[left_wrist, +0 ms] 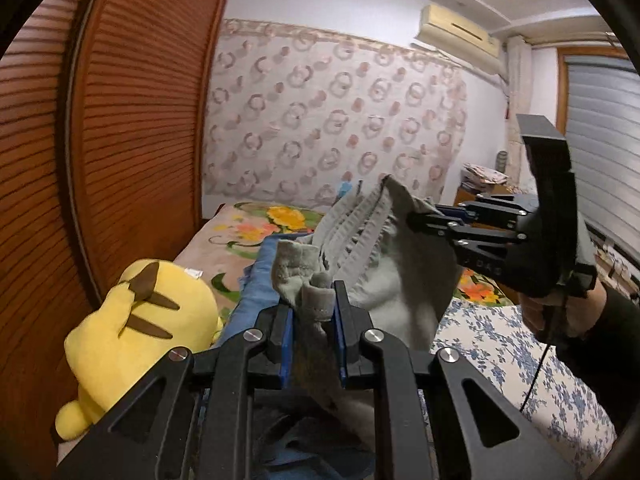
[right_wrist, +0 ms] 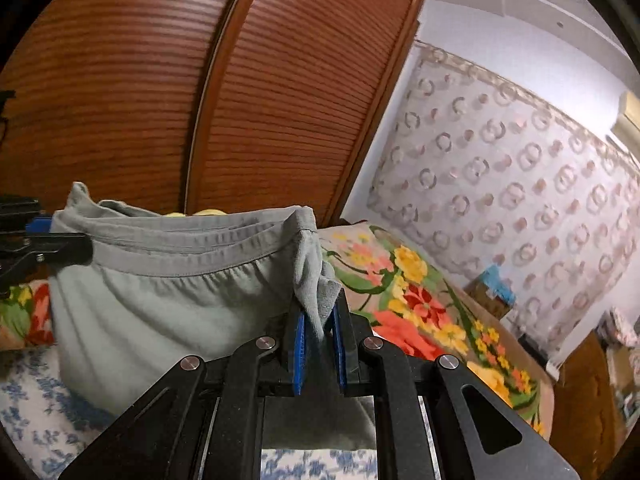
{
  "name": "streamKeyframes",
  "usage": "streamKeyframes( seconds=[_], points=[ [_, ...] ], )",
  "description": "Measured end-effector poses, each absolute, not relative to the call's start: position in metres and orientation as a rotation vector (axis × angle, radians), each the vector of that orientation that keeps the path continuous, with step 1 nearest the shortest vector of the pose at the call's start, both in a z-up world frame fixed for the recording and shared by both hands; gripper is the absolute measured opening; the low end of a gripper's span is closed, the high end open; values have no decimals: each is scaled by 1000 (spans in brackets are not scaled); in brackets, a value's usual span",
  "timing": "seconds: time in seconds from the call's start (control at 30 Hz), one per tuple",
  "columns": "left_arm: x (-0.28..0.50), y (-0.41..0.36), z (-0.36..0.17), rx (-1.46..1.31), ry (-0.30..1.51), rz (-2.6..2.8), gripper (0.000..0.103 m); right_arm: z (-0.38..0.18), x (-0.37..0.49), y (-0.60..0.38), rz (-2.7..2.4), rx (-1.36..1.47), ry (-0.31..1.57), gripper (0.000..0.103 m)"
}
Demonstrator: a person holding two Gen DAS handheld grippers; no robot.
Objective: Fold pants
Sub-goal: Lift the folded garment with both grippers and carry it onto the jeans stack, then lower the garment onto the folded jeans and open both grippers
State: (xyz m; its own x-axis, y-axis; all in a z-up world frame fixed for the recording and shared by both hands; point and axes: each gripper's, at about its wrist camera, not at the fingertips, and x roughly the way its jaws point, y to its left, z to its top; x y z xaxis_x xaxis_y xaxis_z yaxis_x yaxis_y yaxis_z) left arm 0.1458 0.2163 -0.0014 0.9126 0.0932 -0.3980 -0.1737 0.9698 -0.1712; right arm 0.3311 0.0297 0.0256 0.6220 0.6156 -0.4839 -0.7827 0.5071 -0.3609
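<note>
The wooden louvered door (left_wrist: 120,120) fills the left of the left wrist view, close to the bed's edge. A yellow plush toy (left_wrist: 136,328) sits at lower left, beside a blue cloth (left_wrist: 256,280). The gray pants (right_wrist: 168,280) hang stretched over the flowered bedsheet (left_wrist: 500,340). The left gripper (left_wrist: 314,312) pinches one waistband end, and the right gripper (right_wrist: 320,320) pinches the other.
</note>
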Motion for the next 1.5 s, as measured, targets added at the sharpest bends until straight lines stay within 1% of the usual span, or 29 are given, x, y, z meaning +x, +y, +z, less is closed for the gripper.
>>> streamKeyframes(
  seconds=[0.17, 0.57, 0.6, 0.63, 0.67, 0.7, 0.73, 0.8, 0.83, 0.87, 0.9, 0.97, 1.13, 1.23, 1.3, 1.33, 1.4, 1.5],
  points=[
    [140, 221, -9, -225, 410, 163, 18, 20, 336, 53, 901, -607, 314, 12],
    [137, 217, -20, -223, 432, 218, 18, 18, 351, 67, 917, -597, 343, 12],
    [136, 217, -21, -223, 436, 222, 18, 19, 352, 64, 916, -580, 352, 17],
    [136, 217, -23, -227, 441, 225, 18, 21, 353, 60, 919, -556, 357, 25],
    [136, 218, -24, -232, 447, 224, 19, 23, 354, 55, 921, -530, 358, 30],
    [137, 219, -25, -233, 450, 228, 21, 24, 355, 52, 925, -508, 363, 38],
    [137, 219, -26, -230, 455, 237, 22, 25, 356, 48, 933, -490, 367, 40],
    [138, 219, -28, -225, 468, 245, 29, 26, 358, 41, 944, -467, 386, 40],
    [138, 219, -29, -225, 472, 246, 31, 25, 358, 38, 950, -463, 400, 40],
    [138, 219, -31, -227, 475, 247, 36, 23, 358, 35, 959, -465, 414, 40],
    [138, 219, -31, -227, 477, 247, 43, 22, 357, 32, 968, -470, 426, 40],
    [139, 217, -34, -222, 485, 246, 49, 18, 358, 27, 977, -478, 449, 40],
    [143, 217, -39, -210, 521, 254, 52, 10, 381, 23, 952, -474, 522, 40],
    [144, 218, -41, -210, 536, 254, 60, 5, 397, 27, 908, -475, 542, 40],
    [143, 219, -41, -209, 536, 262, 74, 4, 406, 30, 888, -457, 560, 40],
    [143, 219, -42, -209, 536, 261, 77, 5, 409, 30, 894, -435, 570, 40],
    [143, 220, -42, -208, 545, 254, 80, 8, 411, 30, 895, -405, 577, 40],
    [143, 215, -42, -189, 566, 274, 80, 11, 407, 31, 886, -387, 577, 40]
  ],
)
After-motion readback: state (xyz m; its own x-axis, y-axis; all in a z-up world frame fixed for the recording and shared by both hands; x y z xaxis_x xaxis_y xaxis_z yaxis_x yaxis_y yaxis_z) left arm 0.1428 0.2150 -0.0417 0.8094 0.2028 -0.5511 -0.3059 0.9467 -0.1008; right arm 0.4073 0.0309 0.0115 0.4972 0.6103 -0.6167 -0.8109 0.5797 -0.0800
